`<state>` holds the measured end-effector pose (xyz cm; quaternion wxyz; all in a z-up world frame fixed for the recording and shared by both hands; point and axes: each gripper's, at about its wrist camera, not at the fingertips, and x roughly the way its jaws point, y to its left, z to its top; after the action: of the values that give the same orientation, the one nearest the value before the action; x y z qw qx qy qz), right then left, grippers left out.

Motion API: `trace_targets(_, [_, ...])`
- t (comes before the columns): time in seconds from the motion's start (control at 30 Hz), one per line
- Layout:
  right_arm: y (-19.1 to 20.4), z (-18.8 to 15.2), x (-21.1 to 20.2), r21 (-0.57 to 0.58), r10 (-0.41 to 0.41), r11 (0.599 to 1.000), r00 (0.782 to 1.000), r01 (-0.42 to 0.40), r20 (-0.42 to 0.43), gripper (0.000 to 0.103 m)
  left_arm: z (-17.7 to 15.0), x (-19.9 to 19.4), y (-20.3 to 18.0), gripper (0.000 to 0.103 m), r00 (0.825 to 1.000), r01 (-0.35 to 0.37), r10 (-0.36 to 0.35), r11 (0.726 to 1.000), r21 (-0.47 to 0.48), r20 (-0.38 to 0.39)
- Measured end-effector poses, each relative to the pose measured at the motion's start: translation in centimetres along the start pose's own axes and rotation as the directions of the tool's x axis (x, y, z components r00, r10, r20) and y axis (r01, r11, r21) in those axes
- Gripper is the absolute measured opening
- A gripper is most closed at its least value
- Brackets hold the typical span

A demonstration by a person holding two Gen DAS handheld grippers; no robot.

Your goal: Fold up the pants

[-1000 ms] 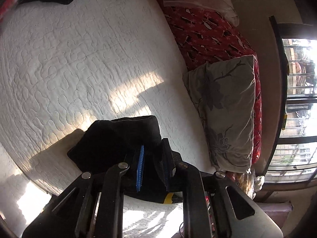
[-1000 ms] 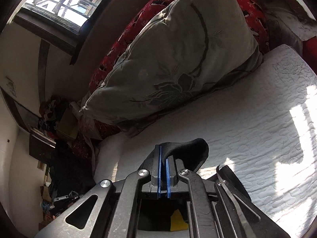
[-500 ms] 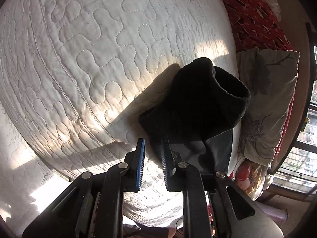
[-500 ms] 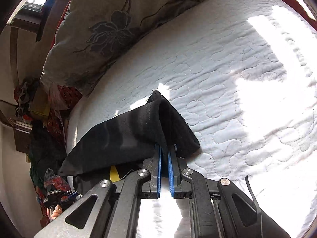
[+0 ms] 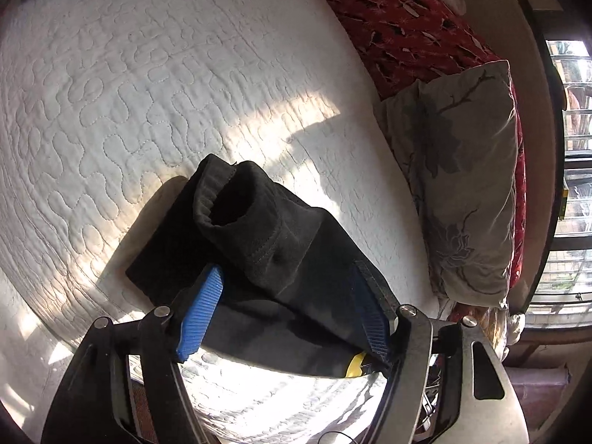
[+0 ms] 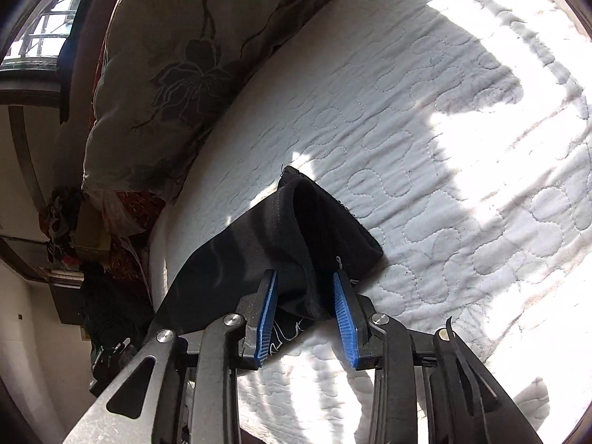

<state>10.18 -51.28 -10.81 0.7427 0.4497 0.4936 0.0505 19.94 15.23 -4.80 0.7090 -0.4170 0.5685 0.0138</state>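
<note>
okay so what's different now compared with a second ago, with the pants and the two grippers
Both grippers carried the black pants down onto the white quilted bed and are letting go: the left gripper and right gripper were clamped on the fabric, and now their jaws are opening with the cloth lying loose between them. The folded pants now rest on the bed. The grey floral pillow has not moved.

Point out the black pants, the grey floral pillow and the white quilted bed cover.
black pants (image 5: 266, 229), left wrist view, on the top folded layer.
grey floral pillow (image 5: 466, 170), left wrist view, on its face.
white quilted bed cover (image 6: 425, 111), right wrist view, on bare stitched surface.
</note>
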Motion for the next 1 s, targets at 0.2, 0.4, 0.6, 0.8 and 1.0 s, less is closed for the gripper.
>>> trace_targets(0.2, [-0.8, -0.1, 0.4, 0.101, 0.026, 0.995, 0.999, -0.024, -0.021, 0.034, 0.1, 2.7, 0.6, 0.069, 0.997, -0.056, 0.054, 0.998, -0.038, -0.048])
trace_targets(0.4, [-0.5, -0.3, 0.3, 0.126, -0.017, 0.992, 1.000, 0.018, -0.005, 0.042, 1.0, 3.8, 0.9, 0.068, 0.994, -0.084, 0.079, 0.994, -0.069, -0.076])
trace_targets(0.6, [2.2, 0.5, 1.8, -0.116, -0.230, 0.966, 0.973, 0.231, 0.021, 0.003, 2.3, 5.7, 1.7, 0.002, 0.984, -0.091, 0.062, 0.981, -0.171, -0.169])
trace_targets(0.8, [9.7, 4.7, -1.5, -0.227, -0.074, 0.969, 0.990, 0.100, 0.118, 0.002, 2.5, -0.4, -2.9, 0.001, 0.993, 0.073, -0.080, 0.994, -0.080, -0.091])
trace_targets(1.0, [9.9, 5.1, -2.8, -0.305, 0.009, 0.952, 0.997, 0.016, 0.082, 0.002, -0.8, -2.8, -0.9, 0.001, 0.994, 0.077, -0.077, 0.997, 0.002, -0.080])
